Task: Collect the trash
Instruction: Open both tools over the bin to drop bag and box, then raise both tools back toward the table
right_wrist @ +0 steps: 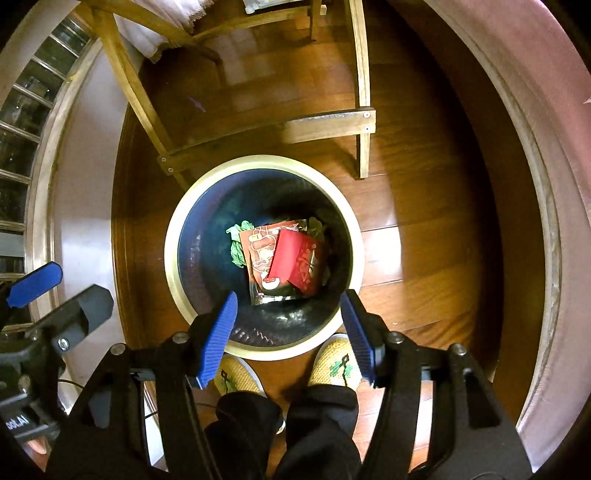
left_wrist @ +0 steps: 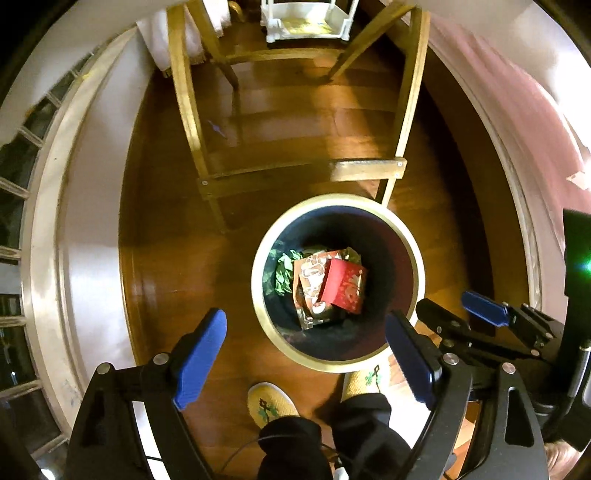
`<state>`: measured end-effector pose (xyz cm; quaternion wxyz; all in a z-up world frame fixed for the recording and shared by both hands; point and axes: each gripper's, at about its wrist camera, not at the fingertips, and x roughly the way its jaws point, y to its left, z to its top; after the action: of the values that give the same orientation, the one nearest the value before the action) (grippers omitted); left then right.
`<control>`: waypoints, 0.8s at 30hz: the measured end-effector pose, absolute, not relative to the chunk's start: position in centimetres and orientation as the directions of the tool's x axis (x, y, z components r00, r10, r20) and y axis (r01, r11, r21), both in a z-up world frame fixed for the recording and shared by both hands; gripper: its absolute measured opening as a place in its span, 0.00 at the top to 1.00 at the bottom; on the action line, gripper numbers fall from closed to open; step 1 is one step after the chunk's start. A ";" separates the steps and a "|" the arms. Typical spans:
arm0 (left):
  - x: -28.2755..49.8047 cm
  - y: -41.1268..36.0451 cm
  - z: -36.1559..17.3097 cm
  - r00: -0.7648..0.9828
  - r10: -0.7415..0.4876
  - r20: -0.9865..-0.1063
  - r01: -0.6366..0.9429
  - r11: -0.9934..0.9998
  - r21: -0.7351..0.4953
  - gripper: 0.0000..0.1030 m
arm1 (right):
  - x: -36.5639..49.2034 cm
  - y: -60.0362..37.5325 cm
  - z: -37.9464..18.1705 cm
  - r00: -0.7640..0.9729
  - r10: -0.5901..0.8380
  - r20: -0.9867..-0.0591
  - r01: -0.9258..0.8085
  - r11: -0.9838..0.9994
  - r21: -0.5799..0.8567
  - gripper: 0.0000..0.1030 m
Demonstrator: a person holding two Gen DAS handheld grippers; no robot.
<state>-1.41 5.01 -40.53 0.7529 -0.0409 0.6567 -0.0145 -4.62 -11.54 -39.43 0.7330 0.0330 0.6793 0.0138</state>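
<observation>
A round trash bin with a pale rim stands on the wooden floor below both grippers. Inside lie a red box, a printed red-and-white wrapper and crumpled green paper. My left gripper is open and empty above the bin's near rim. My right gripper is open and empty above the bin's near side; it also shows in the left wrist view at the right.
A wooden chair frame stands just beyond the bin. The person's two yellow slippers are at the bin's near side. White walls and skirting curve along both sides. A white rack stands far behind the chair.
</observation>
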 end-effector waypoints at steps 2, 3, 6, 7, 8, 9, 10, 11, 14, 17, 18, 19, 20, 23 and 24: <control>-1.4 5.1 -39.7 0.149 -0.071 -0.986 -0.037 0.996 -0.078 0.14 | -4.5 -11.5 -39.1 0.076 0.063 -0.995 0.020 0.998 0.065 0.46; -1.4 5.1 -39.1 0.155 -0.069 -0.986 -0.037 0.996 -0.076 0.14 | -4.5 -11.4 -38.8 0.074 0.062 -0.995 0.018 0.998 0.064 0.45; -1.5 5.0 -37.0 0.172 -0.064 -0.983 -0.036 0.997 -0.071 0.14 | -4.5 -11.2 -37.2 0.072 0.071 -0.995 0.013 0.997 0.072 0.45; -1.6 5.0 -36.3 0.176 -0.064 -0.982 -0.036 0.997 -0.071 0.14 | -4.6 -11.1 -36.5 0.071 0.069 -0.995 0.009 0.997 0.070 0.45; -1.6 5.0 -35.4 0.181 -0.063 -0.982 -0.037 0.997 -0.071 0.14 | -4.6 -11.0 -35.8 0.068 0.067 -0.995 0.004 0.998 0.068 0.45; -1.6 5.0 -34.4 0.185 -0.063 -0.981 -0.037 0.997 -0.071 0.14 | -4.7 -10.9 -35.0 0.065 0.066 -0.996 -0.002 0.998 0.066 0.45; -1.7 5.0 -33.4 0.189 -0.063 -0.980 -0.038 0.997 -0.072 0.14 | -4.8 -10.8 -34.1 0.063 0.066 -0.996 -0.007 0.998 0.066 0.45; -1.7 5.1 -32.3 0.195 -0.063 -0.979 -0.040 0.997 -0.072 0.14 | -4.9 -10.7 -33.2 0.063 0.067 -0.996 -0.014 0.998 0.067 0.45; -2.1 5.6 -28.6 0.219 -0.065 -0.973 -0.046 0.996 -0.077 0.14 | -5.2 -10.8 -29.5 0.072 0.074 -0.995 -0.047 0.996 0.070 0.45; -2.7 6.1 -24.5 0.240 -0.067 -0.968 -0.052 0.995 -0.082 0.14 | -5.6 -11.0 -26.3 0.078 0.080 -0.994 -0.069 0.995 0.074 0.45; -2.8 6.2 -23.0 0.246 -0.070 -0.967 -0.054 0.995 -0.086 0.14 | -5.7 -11.2 -25.0 0.078 0.085 -0.993 -0.074 0.994 0.079 0.45; -3.0 6.4 -21.4 0.256 -0.072 -0.964 -0.056 0.994 -0.089 0.14 | -5.8 -11.3 -23.7 0.080 0.088 -0.993 -0.077 0.994 0.082 0.45; -3.0 6.5 -20.2 0.265 -0.071 -0.962 -0.057 0.994 -0.089 0.14 | -5.9 -11.4 -22.6 0.082 0.091 -0.992 -0.081 0.993 0.085 0.45; -3.2 6.7 -15.6 0.303 -0.067 -0.951 -0.065 0.994 -0.091 0.14 | -6.1 -11.6 -18.7 0.098 0.109 -0.989 -0.097 0.990 0.100 0.45; -3.2 6.7 -14.1 0.315 -0.066 -0.947 -0.069 0.993 -0.092 0.14 | -6.1 -11.6 -17.3 0.106 0.117 -0.988 -0.106 0.989 0.105 0.45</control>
<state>-3.21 6.71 -14.06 0.8089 -0.0578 0.5851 0.0010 -6.13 -11.64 -17.26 0.7437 0.0040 0.6643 0.0748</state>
